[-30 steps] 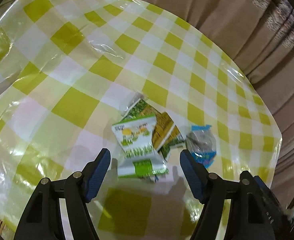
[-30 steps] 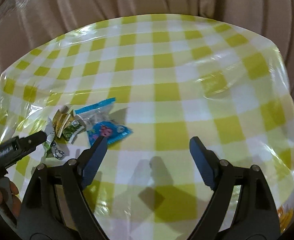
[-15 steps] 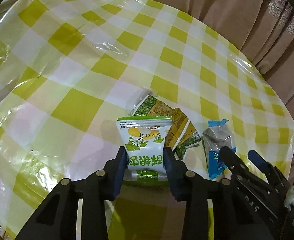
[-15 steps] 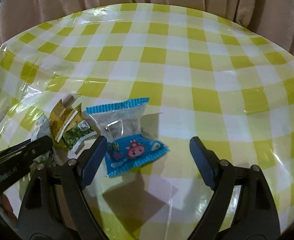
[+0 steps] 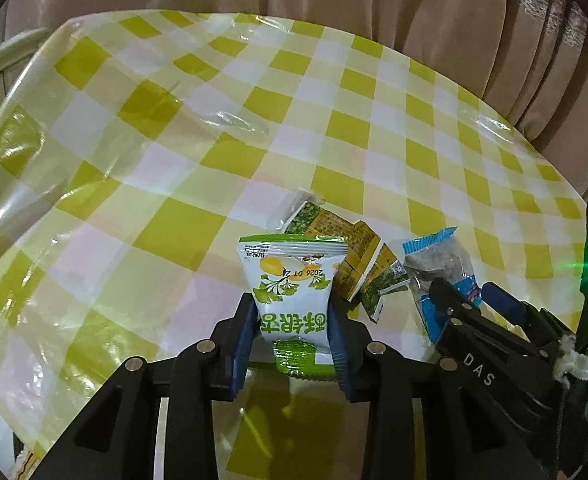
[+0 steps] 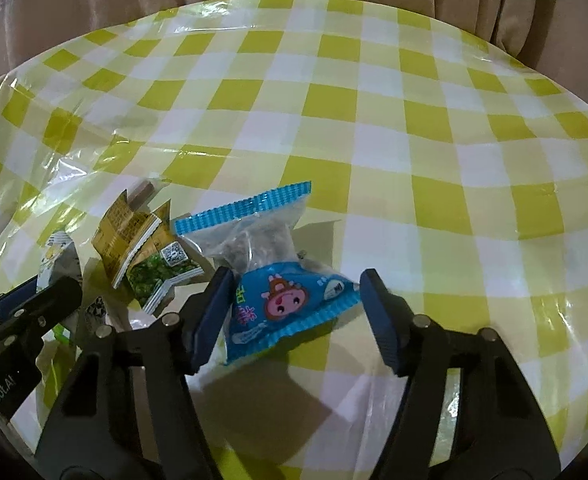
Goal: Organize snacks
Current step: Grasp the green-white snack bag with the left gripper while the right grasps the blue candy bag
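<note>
Checked tablecloth (image 5: 174,128), yellow-green and white, under clear film, snacks clustered near its front edge. Left gripper (image 5: 292,328): jaws just closed, clamped on the white-green packet (image 5: 290,280). Right gripper (image 6: 297,304): jaws narrowing astride the blue packet (image 6: 282,300), right pad apparently short of it; gold-green packets (image 6: 142,248) just beside.

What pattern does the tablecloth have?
The tablecloth has yellow-green and white checks; clearest in the right wrist view.

Wrist views close; both see tablecloth (image 5: 222,128).
</note>
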